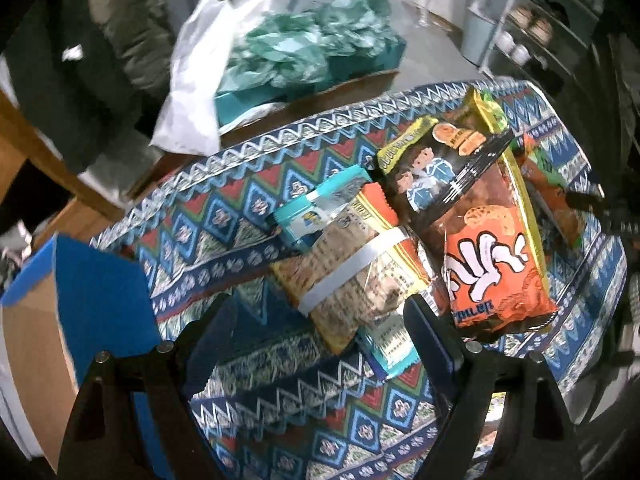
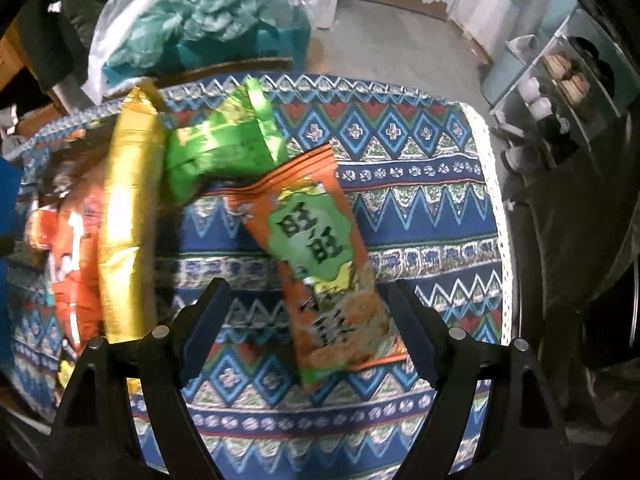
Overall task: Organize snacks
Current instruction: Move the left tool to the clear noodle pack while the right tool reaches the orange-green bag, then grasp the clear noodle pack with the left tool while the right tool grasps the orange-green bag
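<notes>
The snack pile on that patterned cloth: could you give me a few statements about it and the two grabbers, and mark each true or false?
1. Both grippers have their jaws open. True: the left gripper and the right gripper hold nothing.
2. The black snack bag lies on top of the orange snack bag. True.
3. The snacks lie on a bare wooden table. False: they lie on a patterned tablecloth.
4. The right gripper has the orange-and-green packet clamped. False: the packet lies between the open fingers, not pressed.
5. The green packet sits beside a gold bag. True.
</notes>
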`<state>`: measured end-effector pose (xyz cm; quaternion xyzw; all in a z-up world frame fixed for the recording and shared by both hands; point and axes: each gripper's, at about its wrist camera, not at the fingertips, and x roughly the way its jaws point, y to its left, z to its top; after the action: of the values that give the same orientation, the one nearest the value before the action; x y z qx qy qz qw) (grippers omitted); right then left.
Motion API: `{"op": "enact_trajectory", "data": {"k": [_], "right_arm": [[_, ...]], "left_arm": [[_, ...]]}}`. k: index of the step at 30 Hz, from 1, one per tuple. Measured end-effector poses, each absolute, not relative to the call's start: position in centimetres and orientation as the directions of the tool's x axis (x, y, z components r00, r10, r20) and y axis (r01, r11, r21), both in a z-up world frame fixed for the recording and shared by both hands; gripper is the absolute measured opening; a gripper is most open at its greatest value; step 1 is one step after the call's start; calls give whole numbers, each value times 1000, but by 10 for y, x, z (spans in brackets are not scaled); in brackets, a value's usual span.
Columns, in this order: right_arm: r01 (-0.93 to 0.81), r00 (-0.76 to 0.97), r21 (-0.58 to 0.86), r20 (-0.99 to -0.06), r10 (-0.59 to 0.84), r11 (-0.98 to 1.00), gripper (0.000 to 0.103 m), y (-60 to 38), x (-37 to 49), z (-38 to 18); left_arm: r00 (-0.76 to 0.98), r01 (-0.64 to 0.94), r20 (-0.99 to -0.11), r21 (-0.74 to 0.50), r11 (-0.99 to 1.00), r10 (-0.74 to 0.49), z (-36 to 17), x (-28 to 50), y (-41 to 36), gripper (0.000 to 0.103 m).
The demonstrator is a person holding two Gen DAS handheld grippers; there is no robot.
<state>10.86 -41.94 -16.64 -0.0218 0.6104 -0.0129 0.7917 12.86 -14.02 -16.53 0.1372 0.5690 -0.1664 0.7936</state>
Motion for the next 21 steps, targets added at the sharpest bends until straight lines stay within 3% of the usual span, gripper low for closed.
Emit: {"op": "enact_trajectory", "data": {"k": [12, 21], "right_arm": [[-57, 197, -70, -979, -58, 996, 81, -417, 129, -198], [-39, 167, -36, -986, -29, 999, 80, -430, 127, -219]], "left_arm": [[294, 554, -956, 149, 819, -25, -206, 136, -173, 87], [240, 540, -967, 55, 840, -91, -217, 163, -172, 86]]}}
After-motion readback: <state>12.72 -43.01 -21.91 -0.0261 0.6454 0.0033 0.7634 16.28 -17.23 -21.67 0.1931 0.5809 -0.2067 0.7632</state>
